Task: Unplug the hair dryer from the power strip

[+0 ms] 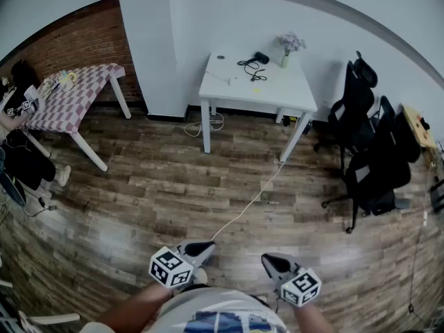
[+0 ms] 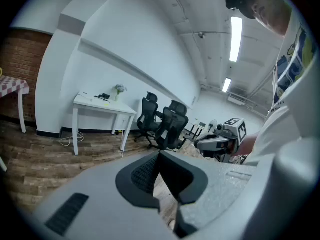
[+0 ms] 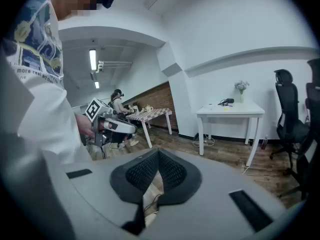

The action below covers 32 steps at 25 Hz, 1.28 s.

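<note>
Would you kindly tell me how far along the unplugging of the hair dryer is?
Done: nothing yet; the hair dryer lies on the white table across the room, cord beside it. In hand: nothing; left gripper and right gripper are shut and empty. Left: approach, find the plug and pull it; the power strip cannot be made out.
</note>
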{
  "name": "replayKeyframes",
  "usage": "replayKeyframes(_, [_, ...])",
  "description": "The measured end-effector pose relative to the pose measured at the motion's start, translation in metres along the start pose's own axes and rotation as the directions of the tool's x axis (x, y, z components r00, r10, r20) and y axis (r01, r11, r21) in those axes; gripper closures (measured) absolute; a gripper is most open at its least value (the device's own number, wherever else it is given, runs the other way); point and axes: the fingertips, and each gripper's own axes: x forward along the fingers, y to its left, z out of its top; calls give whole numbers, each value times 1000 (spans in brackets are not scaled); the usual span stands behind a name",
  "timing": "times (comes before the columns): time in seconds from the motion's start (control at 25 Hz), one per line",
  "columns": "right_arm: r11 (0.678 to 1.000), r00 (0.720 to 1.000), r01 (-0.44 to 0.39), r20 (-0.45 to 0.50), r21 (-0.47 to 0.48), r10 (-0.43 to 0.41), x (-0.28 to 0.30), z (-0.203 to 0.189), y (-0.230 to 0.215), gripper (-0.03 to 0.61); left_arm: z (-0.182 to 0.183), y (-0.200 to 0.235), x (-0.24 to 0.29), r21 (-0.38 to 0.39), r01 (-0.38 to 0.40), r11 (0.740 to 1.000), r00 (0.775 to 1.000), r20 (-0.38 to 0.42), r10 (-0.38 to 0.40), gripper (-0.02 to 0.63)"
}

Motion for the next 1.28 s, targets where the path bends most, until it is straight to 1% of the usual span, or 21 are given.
replayKeyframes(0.12, [999, 999, -20, 37, -36, 21, 43, 20, 3, 583, 8, 35, -17, 16, -12, 1000, 1000, 5, 12, 611])
replayKeyframes(0.28, [1000, 999, -19, 39, -13, 19, 79, 43, 12, 583, 14, 66, -30, 30, -3, 1000, 1000, 7, 2, 611])
replayKeyframes(0.44, [1000, 1000, -21, 22, 3, 21, 95, 55, 16, 583, 15, 85, -27, 8, 11, 1000, 1000, 15, -11, 611])
replayKeyframes(0.56, [999, 1000, -22, 12, 24, 21, 98, 55, 7, 581, 20, 93, -13, -4, 16, 1000, 1000, 24, -16, 611])
replayKeyframes(0.68, [999, 999, -28, 17, 28, 28, 110, 59, -17, 581, 32, 103, 5, -4, 10, 1000, 999, 32, -10, 611])
replayKeyframes(0.8, [998, 998, -61, 15, 27, 60, 126, 66, -45, 581, 49, 114, 24, 5, -14, 1000, 1000, 28, 14, 611])
replayKeyframes(0.88, [996, 996, -86, 26, 14, 86, 136, 79, -68, 581, 63, 123, 40, 3, -33, 999, 999, 20, 33, 611])
replayKeyframes(1.04, [994, 993, -112, 38, -19, 113, 143, 101, -127, 568, 100, 131, 87, 26, -49, 998, 999, 13, 49, 611])
replayKeyframes(1.28, [992, 987, -130, 91, -8, 130, 145, 127, -200, 548, 149, 145, 152, 41, -99, 994, 995, 15, 98, 611])
